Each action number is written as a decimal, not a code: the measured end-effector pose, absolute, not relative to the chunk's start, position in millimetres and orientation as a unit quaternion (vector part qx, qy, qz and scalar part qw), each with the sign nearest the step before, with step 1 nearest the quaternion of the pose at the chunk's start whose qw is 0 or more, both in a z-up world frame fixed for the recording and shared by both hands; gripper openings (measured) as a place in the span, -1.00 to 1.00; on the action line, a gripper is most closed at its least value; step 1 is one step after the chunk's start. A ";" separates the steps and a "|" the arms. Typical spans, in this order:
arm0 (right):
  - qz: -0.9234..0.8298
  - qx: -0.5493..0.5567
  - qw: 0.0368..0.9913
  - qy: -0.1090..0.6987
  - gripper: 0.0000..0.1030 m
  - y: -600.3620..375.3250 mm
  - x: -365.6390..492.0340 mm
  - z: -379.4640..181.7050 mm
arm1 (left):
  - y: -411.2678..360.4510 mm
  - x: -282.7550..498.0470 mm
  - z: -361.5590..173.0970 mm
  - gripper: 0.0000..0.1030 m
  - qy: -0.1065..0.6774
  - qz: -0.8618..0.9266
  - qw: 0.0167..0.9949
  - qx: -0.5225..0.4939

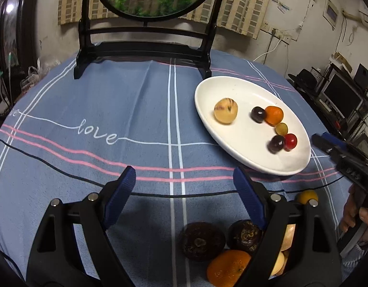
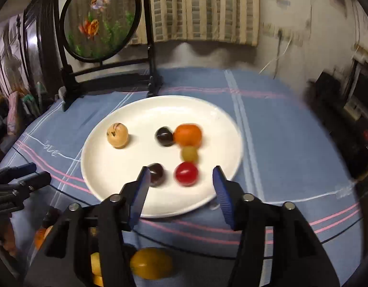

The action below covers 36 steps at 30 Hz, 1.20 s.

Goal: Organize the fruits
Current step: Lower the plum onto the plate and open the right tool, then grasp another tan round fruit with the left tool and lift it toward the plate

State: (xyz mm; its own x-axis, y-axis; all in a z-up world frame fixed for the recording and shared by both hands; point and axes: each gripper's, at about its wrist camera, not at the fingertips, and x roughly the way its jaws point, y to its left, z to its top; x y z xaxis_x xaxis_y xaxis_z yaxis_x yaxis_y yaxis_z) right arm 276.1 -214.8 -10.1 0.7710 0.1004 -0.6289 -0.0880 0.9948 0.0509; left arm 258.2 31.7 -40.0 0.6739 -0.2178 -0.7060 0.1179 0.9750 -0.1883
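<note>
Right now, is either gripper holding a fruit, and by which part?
Nothing is held. The left gripper and right gripper both stand open and empty, the right one above the white plate.

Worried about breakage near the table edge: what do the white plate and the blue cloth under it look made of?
The white plate looks like glazed ceramic: smooth and glossy, with soft reflections, though melamine cannot be ruled out. The blue cloth looks like matte woven cotton or a blend: it creases, drapes over the round table edge and shows striped lines.
</note>
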 end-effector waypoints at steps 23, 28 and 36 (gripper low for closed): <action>0.097 0.187 0.916 0.343 0.84 -269.7 185.6 -28.3 | -21.6 189.5 -33.4 0.71 0.327 -0.146 0.932 0.049; 0.096 0.182 0.914 0.351 0.84 -267.2 185.0 -28.1 | -30.4 178.4 -32.0 0.72 0.330 -0.210 0.920 0.037; 0.099 0.182 0.915 0.345 0.84 -267.4 182.0 -25.3 | -28.2 193.5 -49.2 0.88 0.345 -0.120 0.926 0.097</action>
State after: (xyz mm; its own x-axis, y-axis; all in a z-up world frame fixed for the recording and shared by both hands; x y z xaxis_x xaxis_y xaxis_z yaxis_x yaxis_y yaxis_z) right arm 182.0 -267.4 -25.3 0.7428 0.3068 -0.5951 -0.0553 0.9139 0.4022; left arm 193.5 -28.2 -49.2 0.7326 -0.1547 -0.6629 0.2893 0.9523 0.0975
